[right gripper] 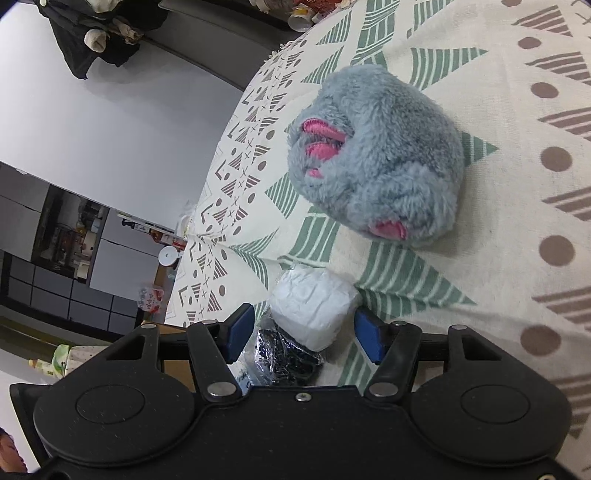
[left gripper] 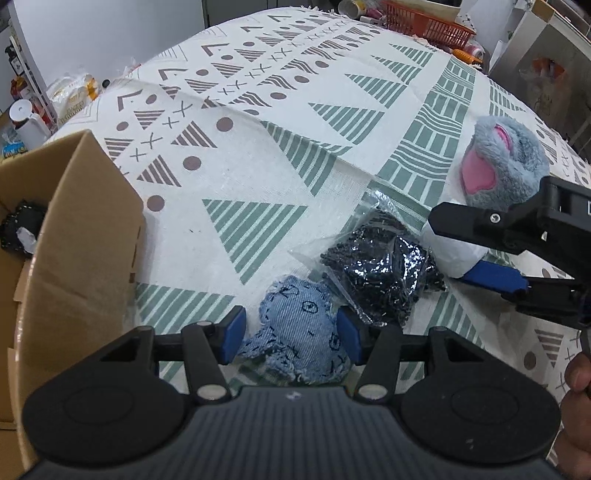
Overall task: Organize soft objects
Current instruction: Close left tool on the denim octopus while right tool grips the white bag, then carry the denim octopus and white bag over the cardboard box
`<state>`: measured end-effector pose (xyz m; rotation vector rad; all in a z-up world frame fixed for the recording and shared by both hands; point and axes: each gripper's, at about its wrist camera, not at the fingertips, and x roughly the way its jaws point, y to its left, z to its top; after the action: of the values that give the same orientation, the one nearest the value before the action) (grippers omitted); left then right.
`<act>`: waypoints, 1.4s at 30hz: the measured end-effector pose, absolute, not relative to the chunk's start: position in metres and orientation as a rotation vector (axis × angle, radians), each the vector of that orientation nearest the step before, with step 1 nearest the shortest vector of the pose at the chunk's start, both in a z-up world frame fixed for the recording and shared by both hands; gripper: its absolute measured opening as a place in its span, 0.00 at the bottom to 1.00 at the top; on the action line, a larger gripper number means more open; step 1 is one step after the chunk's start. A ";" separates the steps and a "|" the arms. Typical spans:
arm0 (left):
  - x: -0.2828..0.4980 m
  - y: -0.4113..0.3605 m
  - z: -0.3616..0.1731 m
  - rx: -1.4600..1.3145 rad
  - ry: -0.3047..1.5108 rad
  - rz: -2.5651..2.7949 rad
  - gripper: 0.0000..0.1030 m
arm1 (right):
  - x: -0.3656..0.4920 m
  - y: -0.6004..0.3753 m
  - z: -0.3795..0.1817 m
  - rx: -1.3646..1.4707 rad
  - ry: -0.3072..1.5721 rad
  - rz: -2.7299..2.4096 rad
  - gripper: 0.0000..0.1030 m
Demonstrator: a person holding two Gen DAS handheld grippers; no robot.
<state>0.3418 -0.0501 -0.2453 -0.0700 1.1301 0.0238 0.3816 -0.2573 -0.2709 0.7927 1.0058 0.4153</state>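
A blue denim soft toy (left gripper: pixel 299 332) lies on the patterned tablecloth (left gripper: pixel 258 155) between the blue pads (left gripper: pixel 234 334) of my left gripper (left gripper: pixel 291 336), which is open and straddles it. Just beyond it sits a clear bag of black sequined fabric (left gripper: pixel 384 266) (right gripper: pixel 288 358). My right gripper (right gripper: pixel 304 336) (left gripper: pixel 450 245) is open around a white wrapped bundle (right gripper: pixel 314 314) (left gripper: pixel 450 254), with small gaps at the pads. A grey plush with pink patches (right gripper: pixel 380 162) (left gripper: pixel 506 162) rests past the bundle, untouched.
An open cardboard box (left gripper: pixel 85 221) stands at the left with a dark sequined item (left gripper: pixel 22 229) inside. An orange basket (left gripper: pixel 428 22) and clutter line the far table edge. A white bottle (left gripper: pixel 26 122) stands off the left side. A person's hand (left gripper: pixel 578 373) holds the right gripper.
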 end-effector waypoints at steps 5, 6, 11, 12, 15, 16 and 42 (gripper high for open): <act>0.342 -0.051 -0.243 -0.091 1.111 0.003 0.34 | 0.383 -0.262 -0.274 0.805 0.998 0.407 0.46; 0.342 -0.051 -0.242 -0.090 1.106 0.004 0.33 | 0.382 -0.261 -0.273 0.796 0.996 0.408 0.46; 0.339 -0.048 -0.232 -0.112 1.087 0.009 0.25 | 0.374 -0.259 -0.261 0.745 0.975 0.395 0.45; 0.338 -0.047 -0.229 -0.108 1.078 0.011 0.25 | 0.371 -0.260 -0.257 0.739 0.966 0.393 0.45; 0.334 -0.044 -0.220 -0.117 1.059 0.014 0.25 | 0.364 -0.263 -0.250 0.731 0.948 0.386 0.45; 0.332 -0.043 -0.217 -0.125 1.051 0.014 0.24 | 0.361 -0.263 -0.247 0.727 0.943 0.383 0.45; 0.281 0.021 -0.144 -0.294 0.842 0.066 0.24 | 0.312 -0.213 -0.164 0.561 0.837 0.377 0.45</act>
<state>0.2806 0.0206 -0.1444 -0.2940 0.8416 0.0664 0.3116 -0.2126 -0.1644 0.5607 0.8373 0.3773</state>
